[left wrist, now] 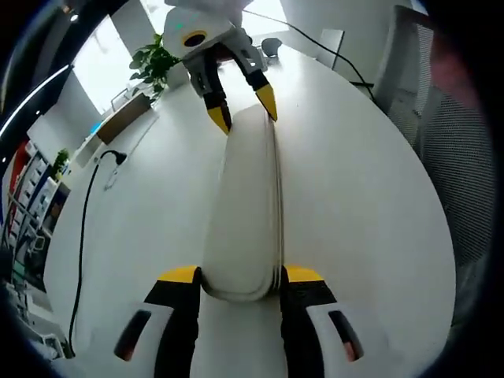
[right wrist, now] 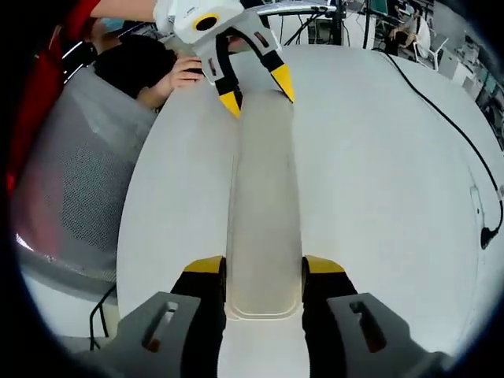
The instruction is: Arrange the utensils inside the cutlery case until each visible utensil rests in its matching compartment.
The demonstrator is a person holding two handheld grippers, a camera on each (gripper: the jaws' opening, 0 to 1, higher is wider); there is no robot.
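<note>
Closed white cutlery case [left wrist: 246, 213] lying lengthwise on white table [left wrist: 370, 205], left gripper [left wrist: 240, 277] clamped on one end of case, right gripper [right wrist: 264, 266] clamped on opposite end, black cable [left wrist: 83, 236] beside case

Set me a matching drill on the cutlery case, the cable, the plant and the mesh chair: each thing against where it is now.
Things:
1. long white closed cutlery case
2. thin black cable
3. green leafy potted plant
4. grey mesh chair

Places:
A. beside the table's edge
B. lying on the white table
C. past the table's far end
D. held endwise by left gripper and right gripper

Pairs: 1-D; 2-B; 3-C; 4-A
</note>
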